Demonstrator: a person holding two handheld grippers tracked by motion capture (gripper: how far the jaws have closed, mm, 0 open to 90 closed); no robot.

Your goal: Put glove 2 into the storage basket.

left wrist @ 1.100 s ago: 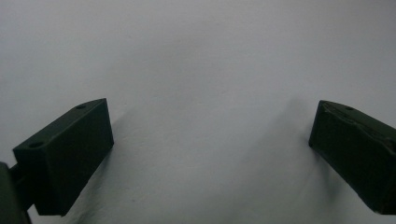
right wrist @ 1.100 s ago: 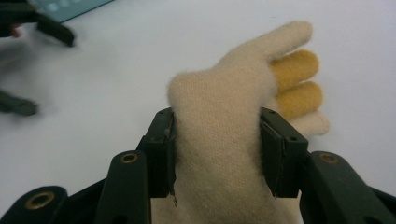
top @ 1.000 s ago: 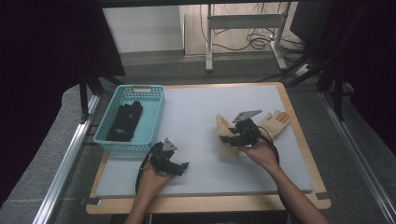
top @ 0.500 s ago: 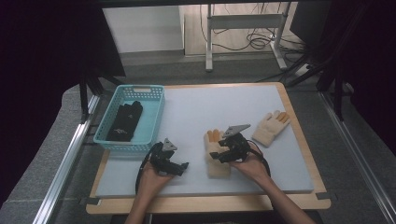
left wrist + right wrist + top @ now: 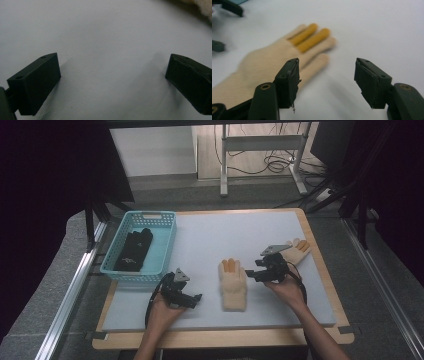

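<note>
Two cream gloves lie on the white table (image 5: 210,235). One glove (image 5: 233,279) lies flat near the middle of the front half, cuff toward the front edge, its two middle fingers orange. The second glove (image 5: 297,251) lies near the right edge, partly hidden behind the right gripper (image 5: 256,271).

Right gripper: held just right of the near glove, between the two gloves, pointing toward the near one. In the right gripper view its jaws stand apart with bare table between them; the glove (image 5: 287,55) lies beyond and beside one jaw, untouched. The jaws have just been closing a little from a wider gap, and nothing is between them.

Left gripper (image 5: 196,299): held near the front edge, left of the near glove and well apart from it. In the left gripper view its jaws stand wide apart over bare table, holding nothing; a cream edge of the glove (image 5: 202,6) shows at the upper corner.

Basket (image 5: 165,251): light blue, slotted walls, at the left edge toward the back corner. It holds black gloves (image 5: 134,251) lying along its length; whether one or a stacked pair cannot be told.
</note>
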